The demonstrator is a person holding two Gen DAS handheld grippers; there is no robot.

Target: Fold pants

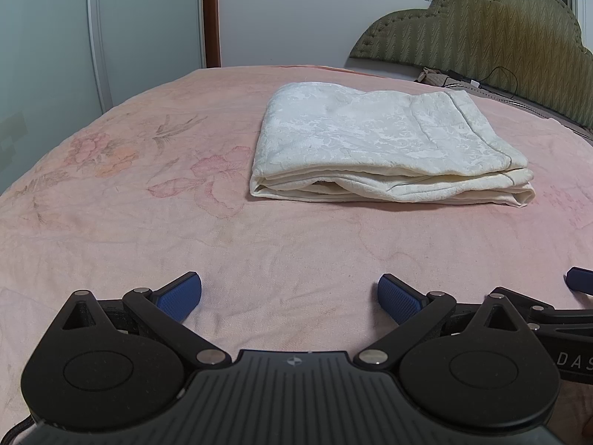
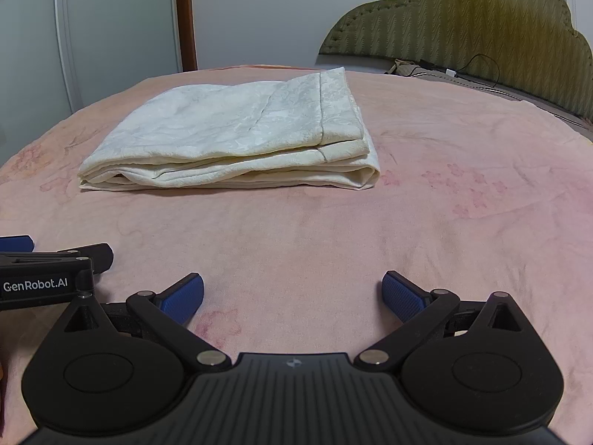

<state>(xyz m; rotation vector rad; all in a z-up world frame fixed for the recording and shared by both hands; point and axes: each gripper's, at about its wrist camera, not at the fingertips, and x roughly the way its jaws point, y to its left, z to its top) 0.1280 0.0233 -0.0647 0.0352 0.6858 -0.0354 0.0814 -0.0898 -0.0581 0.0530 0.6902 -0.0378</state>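
Cream-white patterned pants lie folded into a flat stack of layers on the pink bed; in the right wrist view the same pants sit left of centre. My left gripper is open, low over the bedspread, well short of the pants with nothing between its blue pads. My right gripper is open too, empty, and equally far back from the stack. The two grippers sit side by side: the right one's fingers show at the left view's right edge, and the left one's fingers at the right view's left edge.
A pink flowered bedspread covers the whole bed. An olive padded headboard stands at the right, with a black cable and a small cloth item at its foot. A pale wardrobe and a brown post stand beyond the far edge.
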